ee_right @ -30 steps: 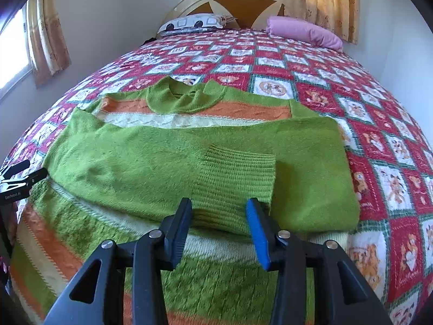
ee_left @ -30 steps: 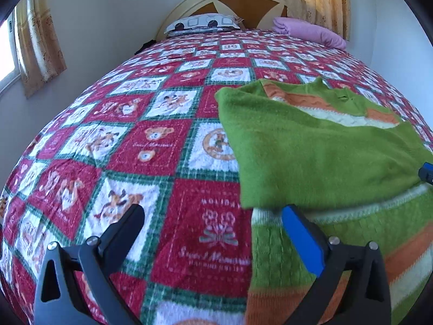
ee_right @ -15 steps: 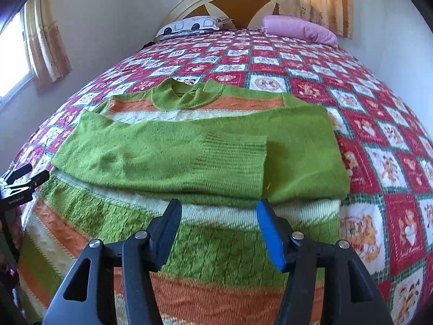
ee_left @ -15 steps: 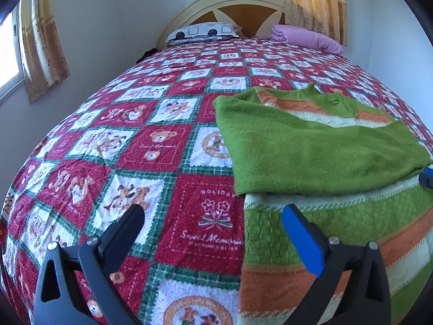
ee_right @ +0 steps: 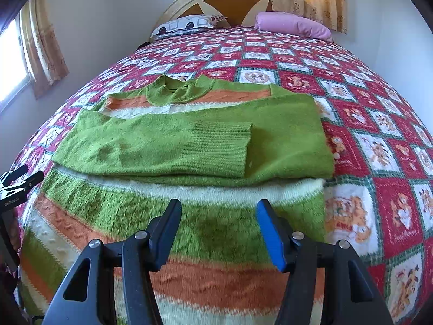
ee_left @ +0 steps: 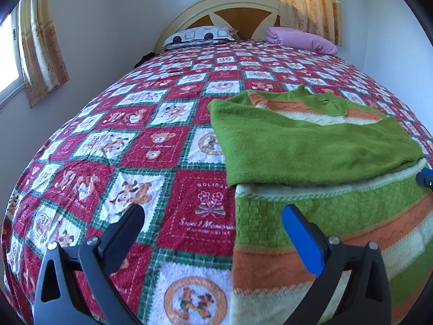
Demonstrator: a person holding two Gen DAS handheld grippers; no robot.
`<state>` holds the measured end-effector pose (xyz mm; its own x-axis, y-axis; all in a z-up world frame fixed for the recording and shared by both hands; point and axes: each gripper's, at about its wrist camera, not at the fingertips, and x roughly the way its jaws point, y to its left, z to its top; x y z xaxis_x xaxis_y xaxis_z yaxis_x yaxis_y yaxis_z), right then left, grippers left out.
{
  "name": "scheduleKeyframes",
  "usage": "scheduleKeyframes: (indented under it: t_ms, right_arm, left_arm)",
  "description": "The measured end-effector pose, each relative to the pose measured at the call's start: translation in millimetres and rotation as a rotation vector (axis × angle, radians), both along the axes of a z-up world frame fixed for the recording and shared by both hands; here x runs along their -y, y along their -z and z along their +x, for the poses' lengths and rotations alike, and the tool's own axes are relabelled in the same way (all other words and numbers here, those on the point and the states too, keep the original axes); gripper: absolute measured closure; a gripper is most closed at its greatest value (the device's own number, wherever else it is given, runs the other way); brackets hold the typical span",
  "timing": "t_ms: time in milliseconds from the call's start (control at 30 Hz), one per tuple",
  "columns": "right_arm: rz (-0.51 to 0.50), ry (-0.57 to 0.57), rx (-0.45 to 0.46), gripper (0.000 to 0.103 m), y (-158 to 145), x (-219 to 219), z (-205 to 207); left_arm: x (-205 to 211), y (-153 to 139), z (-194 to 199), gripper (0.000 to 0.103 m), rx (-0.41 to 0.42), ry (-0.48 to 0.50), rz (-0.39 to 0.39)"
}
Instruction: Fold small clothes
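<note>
Sleeves lie folded across our sweater (ee_right: 189,146). Right gripper (ee_right: 219,216), just opening, and left gripper (ee_left: 211,224) hover released, empty; next we grasp the hem beneath them.

Daylight fills the room, bright and even. It enters through the curtain (ee_left: 305,2) behind the headboard (ee_left: 238,10), which glows yellow, and through a window (ee_right: 10,62) left of the bed (ee_left: 151,140), blown out to white. Shadows are soft; a faint one lies under the sweater's (ee_right: 189,146) folded sleeves. Both views bulge strongly, with black corners. The knit nearest each lens is smeared and soft; the headboard end is sharper.
</note>
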<state>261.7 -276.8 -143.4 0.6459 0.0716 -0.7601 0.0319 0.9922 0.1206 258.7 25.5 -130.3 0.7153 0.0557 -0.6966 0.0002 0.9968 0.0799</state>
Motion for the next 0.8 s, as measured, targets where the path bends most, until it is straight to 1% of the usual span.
scheduleKeyframes:
  t_ms: [233, 400, 700, 800]
  right_arm:
    - [0.033, 0.0, -0.019, 0.044, -7, 3, -30]
    - [0.05, -0.02, -0.013, 0.044, -15, -2, -55]
    - [0.041, -0.066, 0.04, 0.042, -41, -17, -106]
    - [0.036, -0.075, 0.054, 0.039, -48, -20, -121]
  left_arm:
    - [6, -9, -24, 0.0, 0.002, 0.045, 0.012]
    - [10, -17, -51, 0.0, 0.019, 0.085, 0.011]
    - [13, -25, -93, 0.0, 0.021, 0.141, -0.009]
    - [12, -25, -108, 0.0, 0.021, 0.156, -0.006]
